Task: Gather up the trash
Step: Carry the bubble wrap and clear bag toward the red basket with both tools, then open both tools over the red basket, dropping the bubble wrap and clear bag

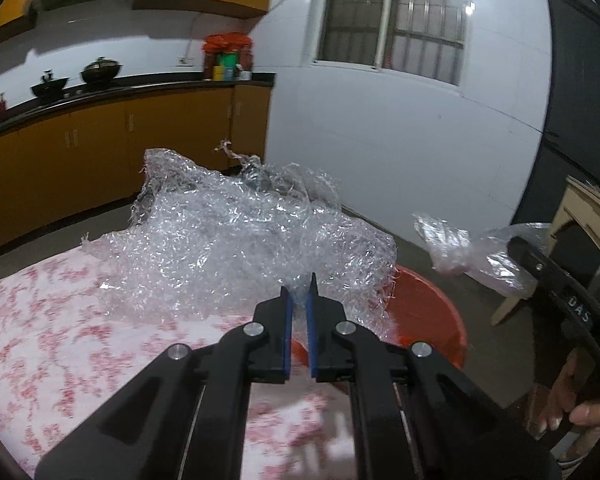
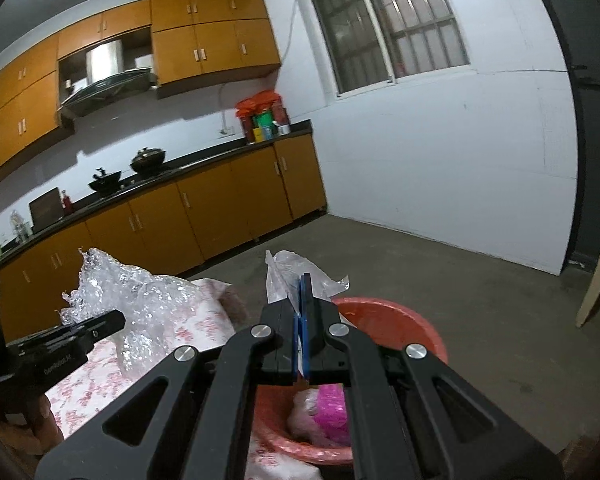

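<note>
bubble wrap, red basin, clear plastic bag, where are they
bubble wrap (image 1: 228, 248), left wrist view, crumpled middle
red basin (image 2: 384, 312), right wrist view, far inner wall
clear plastic bag (image 2: 288, 270), right wrist view, top above the gripper

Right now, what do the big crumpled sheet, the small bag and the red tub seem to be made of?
Crumpled sheet: probably bubble wrap, clear and glossy, its surface full of tiny glints.
Small bag: thin clear plastic film, wrinkled and see-through, pinched in the right gripper.
Red tub: looks like moulded plastic, smooth, slightly shiny, with a rolled rim.

Red basin (image 1: 428, 312) half hidden behind bubble wrap (image 1: 236, 248), counter jars (image 1: 228, 60) blurred
</note>
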Available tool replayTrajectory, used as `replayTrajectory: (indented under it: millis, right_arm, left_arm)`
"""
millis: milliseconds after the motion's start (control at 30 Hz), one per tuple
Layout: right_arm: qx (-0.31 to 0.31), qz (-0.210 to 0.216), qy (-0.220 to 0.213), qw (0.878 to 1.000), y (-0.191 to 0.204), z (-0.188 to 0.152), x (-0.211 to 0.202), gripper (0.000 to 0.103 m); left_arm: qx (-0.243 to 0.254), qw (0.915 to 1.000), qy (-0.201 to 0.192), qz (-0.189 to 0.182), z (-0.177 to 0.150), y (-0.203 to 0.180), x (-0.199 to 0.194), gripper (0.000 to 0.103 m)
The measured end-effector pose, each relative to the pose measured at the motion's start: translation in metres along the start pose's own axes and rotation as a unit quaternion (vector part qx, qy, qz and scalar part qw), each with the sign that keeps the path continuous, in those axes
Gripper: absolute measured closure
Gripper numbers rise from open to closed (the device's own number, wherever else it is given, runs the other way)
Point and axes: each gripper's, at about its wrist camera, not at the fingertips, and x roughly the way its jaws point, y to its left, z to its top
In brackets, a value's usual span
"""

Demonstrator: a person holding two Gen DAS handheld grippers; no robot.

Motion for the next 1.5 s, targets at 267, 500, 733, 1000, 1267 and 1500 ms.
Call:
replayTrajectory:
  millis: [267, 500, 733, 1000, 1267, 1500]
  right_arm:
    - [0.013, -0.031, -0.001, 0.999, -0.021, -0.007, -0.002, 0.102]
    - [0.031, -0.04, 0.005, 0.999, -0.035, -0.008, 0.008, 0.102]
    - [0.054, -0.039, 0.013, 0.998, -0.043, -0.008, 0.023, 0.102]
    - [0.073, -0.032, 0.034, 0.996, -0.052, -0.011, 0.04, 0.101]
    - [0.087, -0.005, 0.053, 0.995, -0.058, -0.019, 0.045, 0.065]
    - [0.078, -0.017, 0.044, 0.996, -0.057, -0.02, 0.031, 0.038]
  left_arm:
    - [0.019, 0.9987, 0.026, -0.039, -0.008, -0.034, 0.035, 0.095]
    - [0.026, 0.9965, 0.054, -0.058, -0.018, -0.051, 0.064, 0.095]
    - [0.026, 0.9945, 0.078, -0.065, -0.025, -0.058, 0.093, 0.095]
    - [0.025, 0.9928, 0.097, -0.065, -0.03, -0.062, 0.118, 0.094]
    - [0.008, 0.992, 0.113, -0.055, -0.04, -0.05, 0.126, 0.064]
    - [-0.005, 0.9932, 0.11, -0.04, -0.045, -0.038, 0.117, 0.046]
